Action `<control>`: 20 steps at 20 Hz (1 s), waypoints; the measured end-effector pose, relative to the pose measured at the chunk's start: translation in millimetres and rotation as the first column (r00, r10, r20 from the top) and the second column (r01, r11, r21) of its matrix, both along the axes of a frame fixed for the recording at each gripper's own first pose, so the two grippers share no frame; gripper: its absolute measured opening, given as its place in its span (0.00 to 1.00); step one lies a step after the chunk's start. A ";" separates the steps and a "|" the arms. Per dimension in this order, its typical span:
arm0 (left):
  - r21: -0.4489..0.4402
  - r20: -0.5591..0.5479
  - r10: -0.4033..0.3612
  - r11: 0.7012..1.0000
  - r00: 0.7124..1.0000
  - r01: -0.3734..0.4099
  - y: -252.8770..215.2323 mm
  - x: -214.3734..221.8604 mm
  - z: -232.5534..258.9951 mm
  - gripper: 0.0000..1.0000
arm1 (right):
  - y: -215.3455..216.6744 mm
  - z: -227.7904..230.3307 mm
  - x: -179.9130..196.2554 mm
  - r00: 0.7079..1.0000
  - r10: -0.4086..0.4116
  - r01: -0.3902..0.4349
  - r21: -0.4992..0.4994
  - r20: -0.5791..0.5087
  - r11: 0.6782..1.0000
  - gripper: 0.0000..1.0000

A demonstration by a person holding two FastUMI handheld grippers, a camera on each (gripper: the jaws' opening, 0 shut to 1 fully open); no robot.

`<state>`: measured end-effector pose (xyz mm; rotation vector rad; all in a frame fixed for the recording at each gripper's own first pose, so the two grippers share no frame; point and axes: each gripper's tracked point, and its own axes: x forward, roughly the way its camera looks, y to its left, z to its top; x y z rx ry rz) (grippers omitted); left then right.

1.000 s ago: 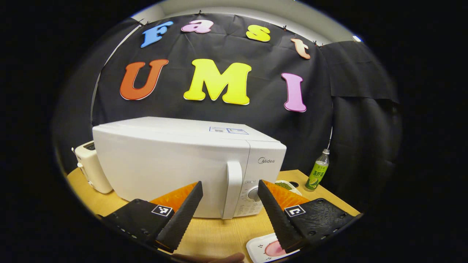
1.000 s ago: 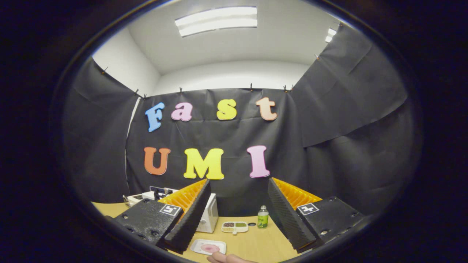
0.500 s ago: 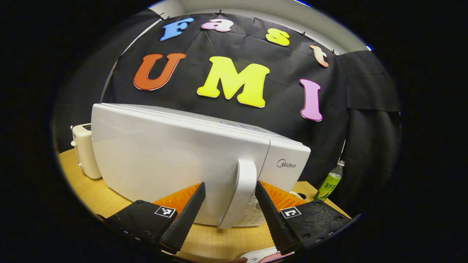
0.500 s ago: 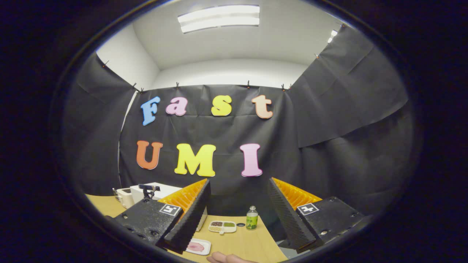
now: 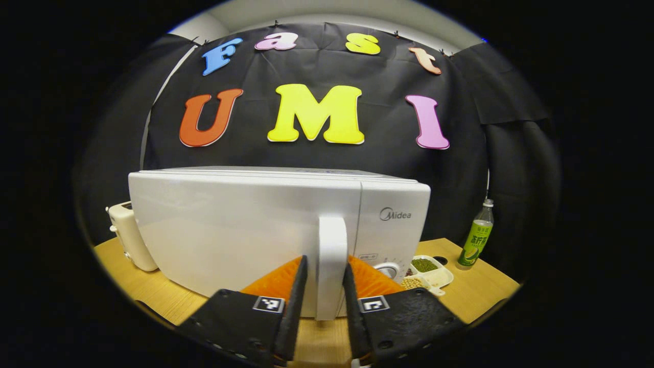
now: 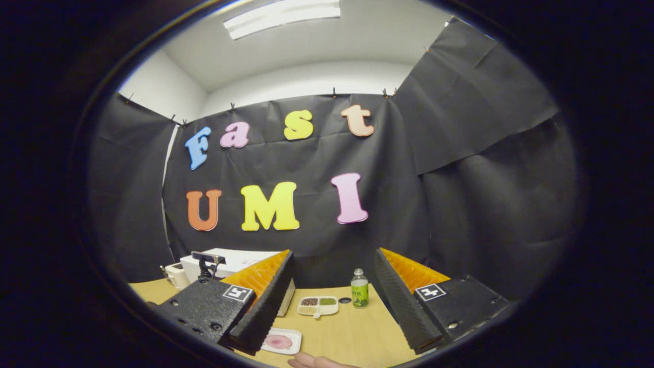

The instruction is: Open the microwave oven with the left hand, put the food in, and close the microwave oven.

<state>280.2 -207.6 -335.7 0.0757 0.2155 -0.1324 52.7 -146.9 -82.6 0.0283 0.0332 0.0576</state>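
Left gripper (image 5: 323,306) fingers clamped on microwave handle (image 5: 332,266); right gripper (image 6: 332,301) fingers apart above bare table (image 6: 357,332).

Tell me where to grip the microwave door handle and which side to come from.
Grip the lower part of the vertical door handle, coming straight at the front of the microwave. The handle is a tall upright bar standing off the door, so a finger fits on each side. The left gripper already straddles it there, fingers close around it; firm contact cannot be confirmed.

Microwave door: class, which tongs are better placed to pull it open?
Left. The left tongs straddle the door handle; the right tongs hang open above the table.
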 end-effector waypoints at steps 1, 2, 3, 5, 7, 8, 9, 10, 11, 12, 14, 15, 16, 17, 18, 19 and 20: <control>0.030 0.003 0.012 0.999 1.000 -0.012 2.6 1.6 -0.5 0.23 | -0.8 -6.0 3.3 1.000 -0.003 0.003 -0.002 -0.013 1.000 0.91; 0.037 0.013 0.018 0.999 1.000 -0.019 3.8 4.0 -2.5 0.23 | -0.2 -8.2 4.4 1.000 0.004 -0.004 -0.001 -0.018 1.000 1.00; 0.025 0.009 0.023 0.999 1.000 -0.024 3.9 5.4 -2.4 0.23 | 4.3 -7.4 5.6 1.000 0.019 -0.018 0.008 -0.014 1.000 1.00; -0.027 -0.029 0.008 1.000 1.000 -0.008 1.7 0.7 -2.5 0.12 | 5.6 -9.8 5.1 1.000 0.030 -0.029 0.031 -0.004 0.999 0.92; -0.069 -0.062 -0.016 0.998 0.998 0.011 1.1 -2.6 -5.2 0.13 | 7.2 -15.8 5.3 1.000 0.027 -0.027 0.026 0.003 0.999 0.92; -0.076 -0.063 -0.023 0.997 0.998 0.018 1.0 -7.5 -4.1 0.13 | 8.2 -18.0 4.1 1.000 0.027 -0.027 0.009 0.005 1.000 1.00; -0.054 -0.039 -0.021 0.998 0.999 0.019 1.7 -12.5 6.7 0.00 | 8.1 -18.3 2.8 1.000 0.021 -0.021 -0.004 0.010 1.000 0.92; -0.014 -0.036 -0.022 1.000 0.999 0.022 2.6 -1.4 -1.7 0.00 | 7.1 -16.1 2.3 1.000 0.010 -0.010 -0.007 0.023 1.000 1.00; -0.011 -0.021 -0.022 1.000 1.000 0.022 2.2 -2.8 0.0 0.00 | 6.8 -13.7 0.8 0.999 0.001 -0.001 -0.005 0.037 1.000 0.92; -0.019 -0.027 -0.026 0.999 0.999 0.026 0.9 -2.8 -2.4 0.00 | 8.3 -12.9 0.5 0.999 -0.003 0.003 -0.001 0.044 1.000 0.92; -0.031 -0.028 -0.048 0.998 0.998 0.047 0.0 -5.6 -3.1 0.00 | 14.2 -19.4 -0.1 0.999 0.005 -0.005 -0.004 0.035 1.000 1.00; -0.028 -0.025 -0.050 0.998 0.998 0.050 1.3 -14.1 1.3 0.00 | 14.9 -23.2 1.2 1.000 0.007 -0.006 -0.007 0.027 1.000 1.00; -0.011 0.008 -0.059 0.998 0.998 0.059 5.8 -22.8 4.8 0.00 | 14.7 -24.7 2.4 1.000 0.006 -0.006 -0.011 0.022 1.000 1.00; 0.008 -0.002 -0.080 0.997 0.997 0.080 9.4 -35.7 2.4 0.00 | 13.8 -26.1 3.3 1.000 0.001 -0.001 -0.013 0.020 1.000 1.00; -0.012 0.034 -0.098 0.995 0.995 0.099 14.0 -52.3 11.0 0.00 | 12.6 -28.5 4.2 1.000 -0.008 0.008 -0.012 0.010 1.000 1.00; -0.018 0.003 -0.113 0.993 0.994 0.114 17.2 -62.3 7.0 0.00 | 12.7 -32.6 4.5 1.000 -0.009 0.009 -0.012 0.004 1.000 1.00; -0.030 0.009 -0.133 0.991 0.991 0.133 23.9 -76.3 9.2 0.00 | 15.6 -34.9 4.6 1.000 -0.006 0.006 -0.013 -0.003 1.000 0.91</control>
